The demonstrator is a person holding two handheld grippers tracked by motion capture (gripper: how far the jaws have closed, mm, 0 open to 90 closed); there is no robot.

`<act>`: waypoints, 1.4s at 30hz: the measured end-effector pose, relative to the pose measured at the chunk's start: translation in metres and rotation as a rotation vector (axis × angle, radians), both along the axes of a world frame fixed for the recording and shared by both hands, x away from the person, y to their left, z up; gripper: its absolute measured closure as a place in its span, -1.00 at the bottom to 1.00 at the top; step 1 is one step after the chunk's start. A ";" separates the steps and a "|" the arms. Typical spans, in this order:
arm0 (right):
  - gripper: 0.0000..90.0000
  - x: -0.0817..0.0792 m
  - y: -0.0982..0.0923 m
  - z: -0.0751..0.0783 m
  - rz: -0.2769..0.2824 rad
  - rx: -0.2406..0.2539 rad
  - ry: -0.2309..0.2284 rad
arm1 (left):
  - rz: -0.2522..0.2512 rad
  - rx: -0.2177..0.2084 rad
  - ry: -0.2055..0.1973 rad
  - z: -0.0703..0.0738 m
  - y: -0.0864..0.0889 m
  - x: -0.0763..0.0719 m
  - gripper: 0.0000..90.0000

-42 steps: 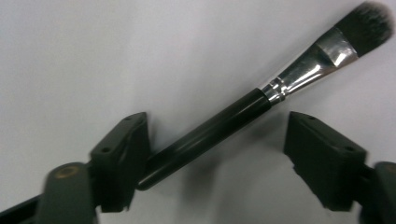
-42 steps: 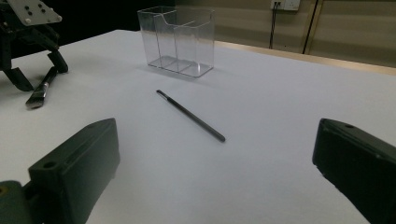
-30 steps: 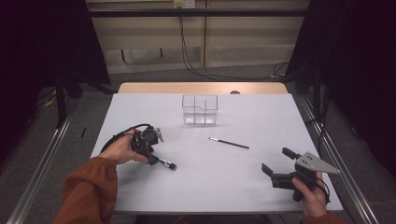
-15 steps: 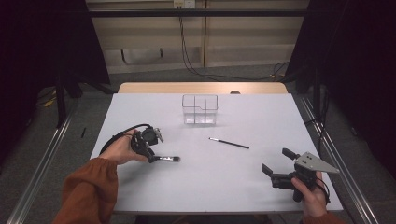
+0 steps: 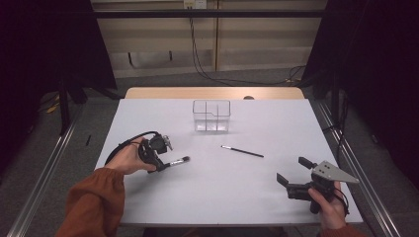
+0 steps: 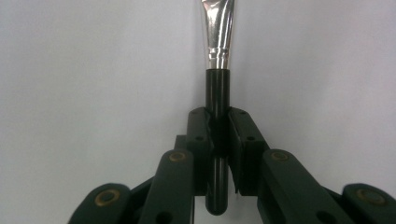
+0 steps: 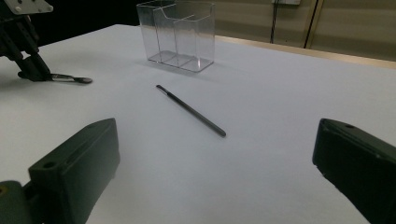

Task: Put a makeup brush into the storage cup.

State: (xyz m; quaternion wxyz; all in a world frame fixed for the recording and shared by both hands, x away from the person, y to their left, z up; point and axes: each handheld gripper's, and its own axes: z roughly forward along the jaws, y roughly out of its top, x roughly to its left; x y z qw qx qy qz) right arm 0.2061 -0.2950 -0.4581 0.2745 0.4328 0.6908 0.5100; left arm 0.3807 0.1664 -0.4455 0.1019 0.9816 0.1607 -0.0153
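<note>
The left gripper (image 5: 159, 160) has just been closing its jaws, and they now clamp the black handle of a short makeup brush with a silver ferrule (image 6: 217, 93). In the left gripper view the handle runs straight up between the two pads, its rounded end poking out behind them and the ferrule well ahead of the tips. From the high view the brush (image 5: 179, 160) sticks out of the gripper towards the table's middle, lying low over the white table top (image 5: 257, 197); whether its head touches the surface I cannot tell.

Farther out from that gripper, towards the far edge, stands a clear plastic organiser box with inner dividers (image 5: 211, 116), upright and well apart from the brush. Between the two grippers lies a thin black pencil-like stick (image 5: 242, 151), flat on the table and touching nothing.

The right gripper (image 5: 292, 176) is held near the table's near right corner, jaws spread wide with nothing between them. In its own view the thin stick (image 7: 190, 110) lies ahead of the jaws, the clear box (image 7: 176, 35) beyond it.
</note>
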 end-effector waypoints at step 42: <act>-1.00 0.001 0.000 0.000 -0.007 0.005 0.006 | 0.233 -0.488 -0.013 0.004 0.047 -0.012 0.77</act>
